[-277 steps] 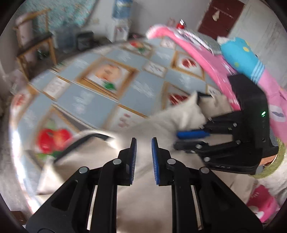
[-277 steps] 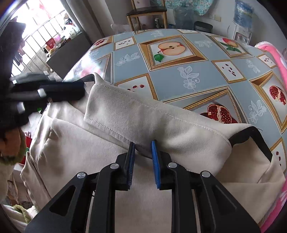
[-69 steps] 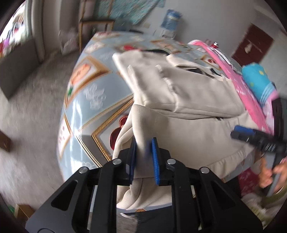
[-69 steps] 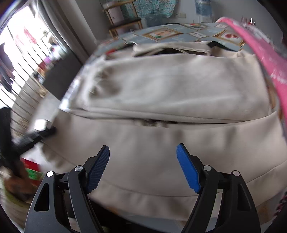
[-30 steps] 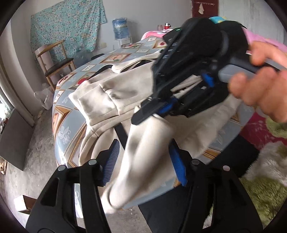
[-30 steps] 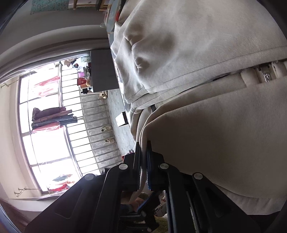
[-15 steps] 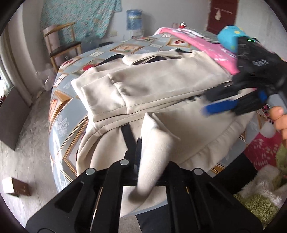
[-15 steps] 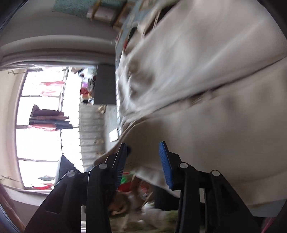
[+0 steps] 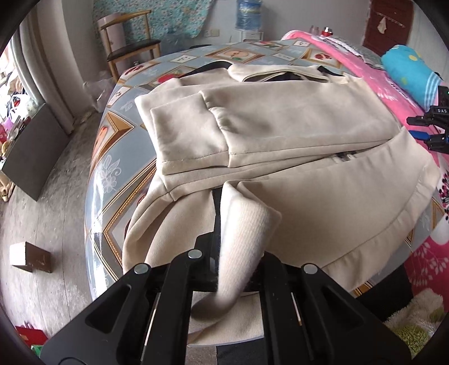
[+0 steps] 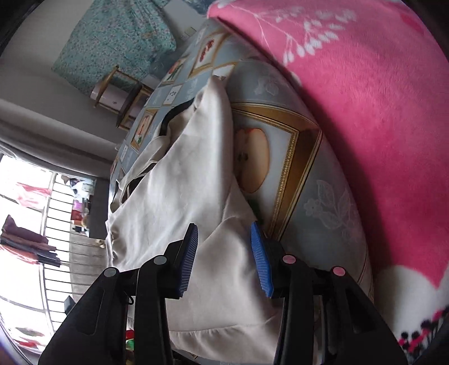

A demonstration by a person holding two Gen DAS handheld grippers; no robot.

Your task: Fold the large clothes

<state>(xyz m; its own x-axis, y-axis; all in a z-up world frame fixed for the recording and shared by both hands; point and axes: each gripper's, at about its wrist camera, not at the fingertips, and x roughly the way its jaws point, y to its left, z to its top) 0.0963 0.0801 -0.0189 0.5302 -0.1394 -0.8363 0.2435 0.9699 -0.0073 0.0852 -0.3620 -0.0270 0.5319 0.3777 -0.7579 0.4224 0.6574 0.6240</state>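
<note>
A large beige jacket [image 9: 280, 134] lies on a round table with a fruit-print cloth [image 9: 112, 146], both sleeves folded across its body. My left gripper [image 9: 224, 247] is shut on the ribbed hem corner [image 9: 247, 224] at the jacket's near left edge, and cloth drapes over the fingers. My right gripper [image 10: 224, 258] is open, its blue pads [image 10: 259, 258] either side of the jacket's hem corner [image 10: 224, 280] at the table's right edge. It also shows at the right of the left wrist view [image 9: 432, 126].
A pink blanket [image 10: 364, 98] and a blue plush pillow [image 9: 407, 70] lie along the table's right side. A wooden chair [image 9: 129, 47] and a water bottle [image 9: 247, 14] stand behind. A small box [image 9: 28, 257] lies on the floor at left.
The right gripper let go of the left hem corner and swung over to the jacket's right corner, open. The left gripper closed on the left hem corner.
</note>
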